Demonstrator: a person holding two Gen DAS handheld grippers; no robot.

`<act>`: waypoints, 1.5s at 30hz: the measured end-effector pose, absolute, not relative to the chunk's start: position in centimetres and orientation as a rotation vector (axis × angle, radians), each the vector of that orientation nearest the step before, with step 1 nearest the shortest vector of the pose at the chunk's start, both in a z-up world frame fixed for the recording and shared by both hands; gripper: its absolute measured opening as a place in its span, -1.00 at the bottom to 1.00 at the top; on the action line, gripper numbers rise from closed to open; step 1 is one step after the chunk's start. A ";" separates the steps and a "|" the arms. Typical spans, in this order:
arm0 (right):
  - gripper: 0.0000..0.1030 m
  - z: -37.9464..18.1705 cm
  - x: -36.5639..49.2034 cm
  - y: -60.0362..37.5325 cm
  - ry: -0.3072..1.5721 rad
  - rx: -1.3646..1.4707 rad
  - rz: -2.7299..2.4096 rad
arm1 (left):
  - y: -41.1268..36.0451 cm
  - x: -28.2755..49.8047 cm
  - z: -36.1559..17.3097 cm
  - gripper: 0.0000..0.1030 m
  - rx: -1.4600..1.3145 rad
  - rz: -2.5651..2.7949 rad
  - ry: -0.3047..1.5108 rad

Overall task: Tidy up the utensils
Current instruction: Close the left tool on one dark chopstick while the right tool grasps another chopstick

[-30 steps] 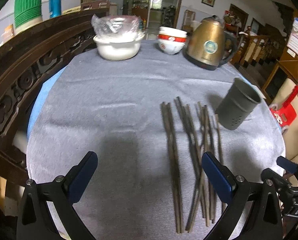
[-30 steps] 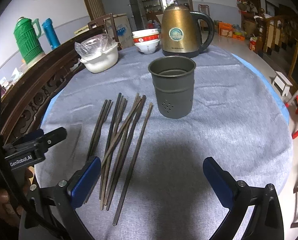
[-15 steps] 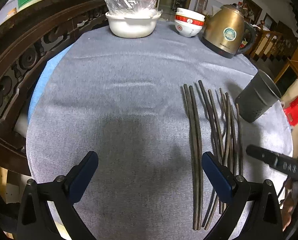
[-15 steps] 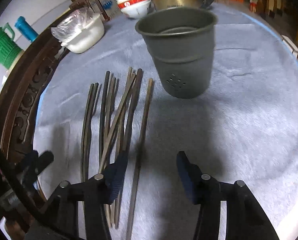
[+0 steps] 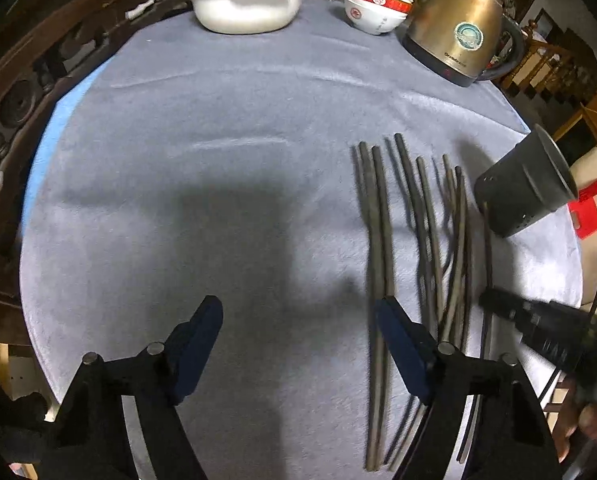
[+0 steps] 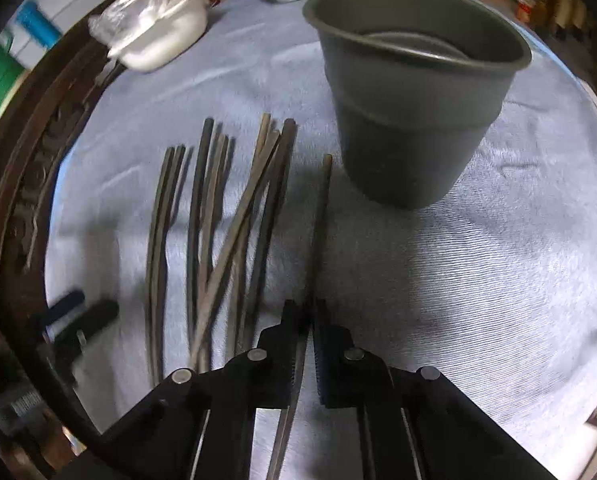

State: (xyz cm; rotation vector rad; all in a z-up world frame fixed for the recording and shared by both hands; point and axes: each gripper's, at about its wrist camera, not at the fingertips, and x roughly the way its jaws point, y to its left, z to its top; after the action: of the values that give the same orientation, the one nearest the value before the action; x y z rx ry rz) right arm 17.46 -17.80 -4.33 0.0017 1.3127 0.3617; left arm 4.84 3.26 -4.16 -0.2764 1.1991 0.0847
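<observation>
— Starting with the chopsticks (image 6: 222, 216): nearly all loose on the grey cloth (image 6: 478, 272), just beside the holder (image 6: 414, 92). Nothing visibly inside yet.

— Clamped on anything?

— Right gripper (image 6: 311, 322) pinched on the single chopstick (image 6: 320, 216) nearest the holder. Left gripper (image 5: 298, 332) spread wide, empty, over bare cloth.

— Barely begun, then.
</observation>
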 end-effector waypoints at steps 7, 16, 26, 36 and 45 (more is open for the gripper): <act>-0.81 -4.7 16.6 -18.7 1.309 -0.050 0.394 | 1.5 7.7 -5.2 0.29 -0.259 0.061 1.302; -0.81 -4.8 16.2 -20.2 1.290 -0.017 0.440 | 1.3 9.3 -5.3 0.26 -0.265 0.070 1.343; -0.81 -4.4 16.3 -20.7 1.285 -0.022 0.470 | 0.4 12.1 -5.5 -0.25 -0.239 0.071 1.401; -0.81 -4.5 16.7 -19.4 1.296 -0.074 0.480 | 3.6 11.4 -4.4 -0.65 -0.317 -0.010 1.410; -0.81 -4.5 16.6 -19.3 1.294 -0.072 0.470 | 5.2 10.4 -4.5 -0.54 -0.320 0.041 1.403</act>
State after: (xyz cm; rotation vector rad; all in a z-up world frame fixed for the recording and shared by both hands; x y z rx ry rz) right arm 16.63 -19.31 -4.47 -0.0724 1.2938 0.4697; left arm 10.36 5.23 -4.55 -0.3195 1.4026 0.0414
